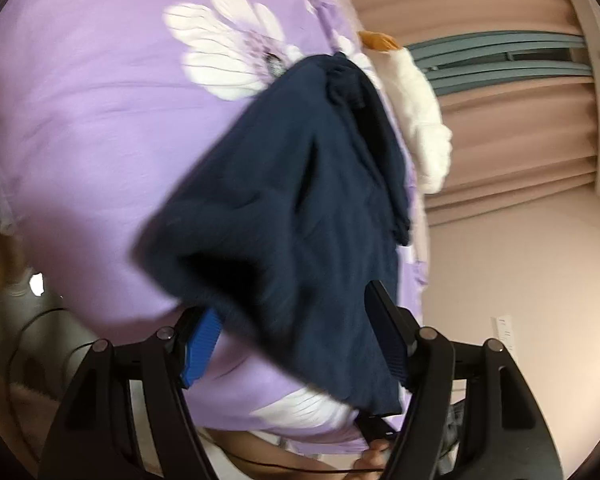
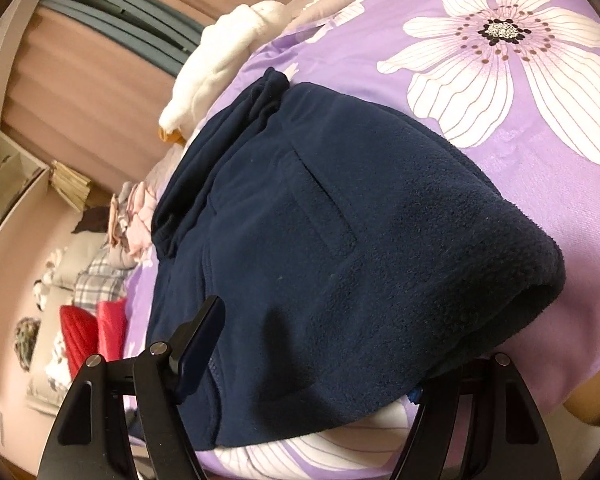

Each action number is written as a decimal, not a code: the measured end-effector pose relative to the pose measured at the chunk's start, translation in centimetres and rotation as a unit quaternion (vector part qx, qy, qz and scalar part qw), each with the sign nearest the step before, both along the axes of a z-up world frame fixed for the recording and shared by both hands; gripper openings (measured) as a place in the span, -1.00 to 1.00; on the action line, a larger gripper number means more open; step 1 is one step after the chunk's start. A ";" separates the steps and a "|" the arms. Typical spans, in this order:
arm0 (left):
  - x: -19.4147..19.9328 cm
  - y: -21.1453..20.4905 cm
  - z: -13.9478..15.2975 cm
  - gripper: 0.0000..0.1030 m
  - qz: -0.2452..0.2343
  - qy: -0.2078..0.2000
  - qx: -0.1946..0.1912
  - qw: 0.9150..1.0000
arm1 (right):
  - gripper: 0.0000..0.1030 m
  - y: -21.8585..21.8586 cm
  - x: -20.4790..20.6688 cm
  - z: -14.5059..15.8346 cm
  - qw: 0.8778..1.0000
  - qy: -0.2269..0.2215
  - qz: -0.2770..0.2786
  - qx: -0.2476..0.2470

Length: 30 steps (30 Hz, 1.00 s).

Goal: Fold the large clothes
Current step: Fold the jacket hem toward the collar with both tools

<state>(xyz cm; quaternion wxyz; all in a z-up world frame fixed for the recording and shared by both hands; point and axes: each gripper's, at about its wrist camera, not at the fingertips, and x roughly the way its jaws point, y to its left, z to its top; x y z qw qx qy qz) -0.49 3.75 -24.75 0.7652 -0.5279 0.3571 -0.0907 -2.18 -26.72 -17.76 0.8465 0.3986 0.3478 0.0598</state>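
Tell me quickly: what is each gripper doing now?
Left gripper: open, navy fleece between its fingers.
Right gripper: open, fleece draped over it.

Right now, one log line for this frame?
stage: folding | item: navy fleece garment on purple floral bedsheet | left tongs: open, astride fabric | right tongs: open, astride fabric

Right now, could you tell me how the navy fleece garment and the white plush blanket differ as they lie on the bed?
The navy fleece garment is dark and lies mid-bed on the purple floral bedspread; the white plush blanket is pale and sits bunched at the bed's far edge. The garment drapes between the fingers of the left gripper and right gripper; the blanket is untouched. Both look soft and fuzzy.
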 end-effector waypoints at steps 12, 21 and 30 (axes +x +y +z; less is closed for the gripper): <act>4.1 -2.1 0.5 -0.21 0.001 -0.027 0.134 0.991 | 0.43 -0.2 1.0 0.0 0.999 -0.035 0.004 -0.014; 3.8 -2.8 -0.2 -0.53 0.018 -0.037 0.219 0.975 | -0.81 -2.3 1.8 -2.1 0.999 -0.053 -0.009 0.001; 6.1 -3.9 4.6 -0.65 0.038 -0.057 0.304 0.950 | -0.80 -1.7 3.1 1.1 0.999 -0.047 -0.004 -0.020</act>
